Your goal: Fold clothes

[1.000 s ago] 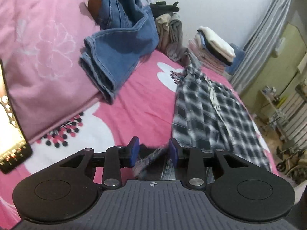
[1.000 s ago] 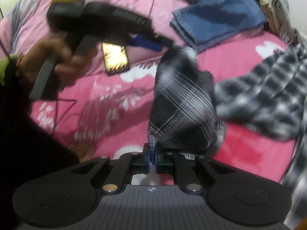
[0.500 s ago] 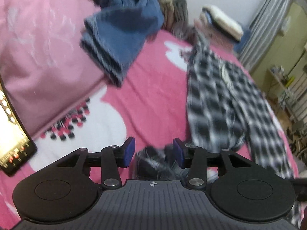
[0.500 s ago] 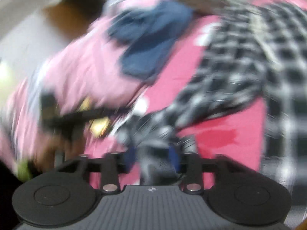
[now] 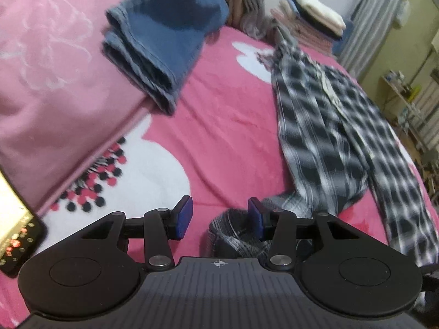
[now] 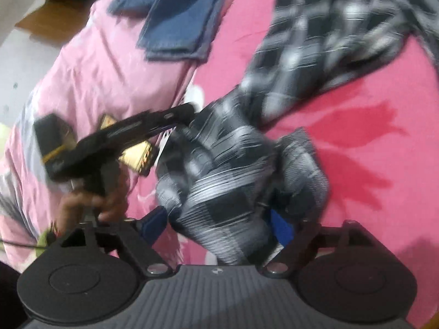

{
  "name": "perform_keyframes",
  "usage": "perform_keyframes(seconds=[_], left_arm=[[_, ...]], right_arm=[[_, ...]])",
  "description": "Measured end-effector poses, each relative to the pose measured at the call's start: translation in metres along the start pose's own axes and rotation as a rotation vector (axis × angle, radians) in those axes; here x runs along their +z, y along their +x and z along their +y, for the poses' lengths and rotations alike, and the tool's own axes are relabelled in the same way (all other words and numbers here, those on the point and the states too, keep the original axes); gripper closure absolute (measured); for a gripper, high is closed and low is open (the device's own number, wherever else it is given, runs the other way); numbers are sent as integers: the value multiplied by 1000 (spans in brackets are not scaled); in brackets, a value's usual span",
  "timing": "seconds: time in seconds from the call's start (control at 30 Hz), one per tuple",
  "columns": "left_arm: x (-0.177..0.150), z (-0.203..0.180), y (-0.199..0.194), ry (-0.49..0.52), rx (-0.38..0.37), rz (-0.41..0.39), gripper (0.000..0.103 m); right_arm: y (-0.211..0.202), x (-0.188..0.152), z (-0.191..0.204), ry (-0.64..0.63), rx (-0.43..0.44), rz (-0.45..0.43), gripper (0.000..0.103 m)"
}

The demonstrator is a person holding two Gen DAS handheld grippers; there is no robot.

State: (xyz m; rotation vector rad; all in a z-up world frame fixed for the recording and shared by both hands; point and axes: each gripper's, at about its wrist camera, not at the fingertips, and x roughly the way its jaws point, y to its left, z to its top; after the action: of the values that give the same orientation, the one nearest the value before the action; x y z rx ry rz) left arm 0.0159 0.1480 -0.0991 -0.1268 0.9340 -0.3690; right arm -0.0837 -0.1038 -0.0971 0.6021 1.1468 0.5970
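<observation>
the plaid shirt (image 5: 323, 126) lies on the pink bed (image 5: 225, 126), running from 1 o'clock down to a bunched end by the left tool (image 5: 219, 218), whose jaws stand apart, clamping nothing. the right tool (image 6: 216, 223) is spread too, with cloth between its pads, probably loose, though blur hides it. the shirt looks light, limp and unslippery; a hem corner or seam looks the best hold.

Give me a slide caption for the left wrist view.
Open left tongs above a bunched plaid shirt on the pink bedspread, folded jeans beyond.
</observation>
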Motion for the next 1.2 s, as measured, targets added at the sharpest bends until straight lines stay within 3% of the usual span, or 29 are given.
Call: perform_keyframes(seconds=[0.07, 0.2, 0.27, 0.4, 0.43, 0.53, 0.7, 0.8, 0.87, 1.03, 1.1, 1.2], left_arm=[[-4, 1, 6, -6, -7, 15, 59], [-11, 4, 11, -29, -17, 24, 60], [-12, 4, 11, -30, -20, 31, 67], [-15, 7, 7, -85, -49, 50, 91], [-16, 7, 6, -108, -63, 58, 94], [-18, 11, 1, -195, -126, 87, 96], [-28, 21, 6, -429, -399, 214, 96], [-31, 9, 9, -433, -492, 235, 96], [-30, -1, 10, -407, -530, 225, 96], [-23, -18, 8, -293, -528, 217, 96], [-29, -14, 1, -248, -470, 246, 95], [-41, 2, -19, -196, -373, 284, 94]], right_arm=[[7, -2, 6, -24, -7, 24, 11], [18, -6, 17, -123, -106, 28, 14], [23, -10, 22, -175, -179, 15, 27], [15, -6, 9, -111, -231, -34, 87], [8, -3, 5, -82, -218, -56, 91], [-19, 9, 0, -29, -165, -152, 92], [-67, 38, 29, -169, -103, -330, 93], [-74, 59, 56, -325, -82, -378, 93], [-65, 73, 74, -434, -75, -360, 92], [-16, 80, 106, -680, -56, -210, 92], [6, 79, 116, -772, -48, -135, 92], [29, 69, 118, -813, 14, -43, 91]])
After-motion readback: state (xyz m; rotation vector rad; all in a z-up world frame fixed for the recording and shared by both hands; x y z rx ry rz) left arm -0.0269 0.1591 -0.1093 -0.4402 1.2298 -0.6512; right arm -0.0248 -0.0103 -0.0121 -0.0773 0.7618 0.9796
